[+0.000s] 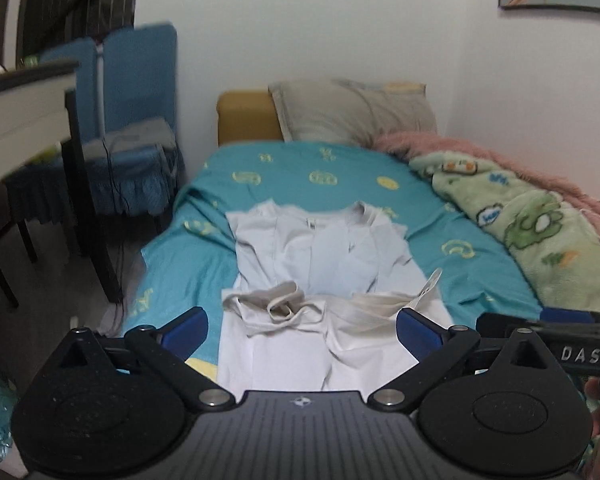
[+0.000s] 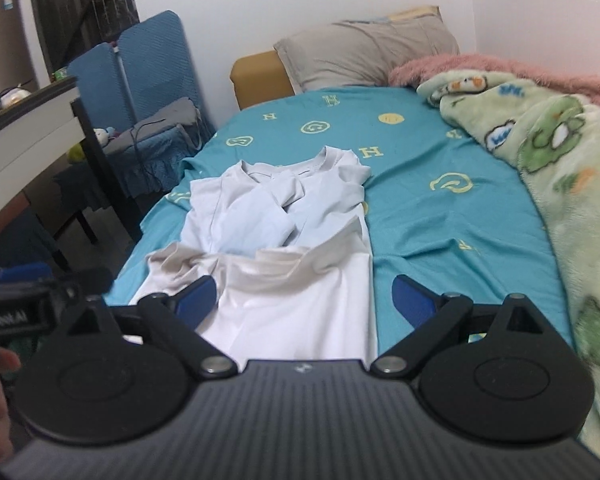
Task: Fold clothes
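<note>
1. White shirt [image 1: 324,248]: it lies flat on the teal bedsheet [image 1: 284,168], long axis running away from me toward the pillow [image 1: 352,110], neckline at the far end, hem nearest my fingers. Both sleeves are folded inward across the chest; a band of the hem is turned back across the middle, showing a beige edge.
2. My left gripper [image 1: 302,330]: jaws spread wide, blue pads apart on either side of the near hem, gripping nothing; the cloth lies below and between them.
3. My right gripper [image 2: 305,299]: jaws likewise wide apart and empty. Its left blue pad sits over the shirt's near part, its right pad over bare sheet just beside the shirt's edge.
4. Writing: the letters "DAS" read on the other gripper's body at the right edge of the left wrist view. The sheet is printed with yellow "H" letters and smiley faces. A small tag inside the neckline is too blurred to read.
5. Surroundings: a green cartoon blanket [image 2: 552,168] and a pink fluffy throw [image 2: 460,66] lie along the right side of the bed, apart from the shirt.
6. Left of the bed stand blue-covered chairs [image 1: 140,92] and a white table edge [image 1: 20,112]. Nothing lies on the shirt.
</note>
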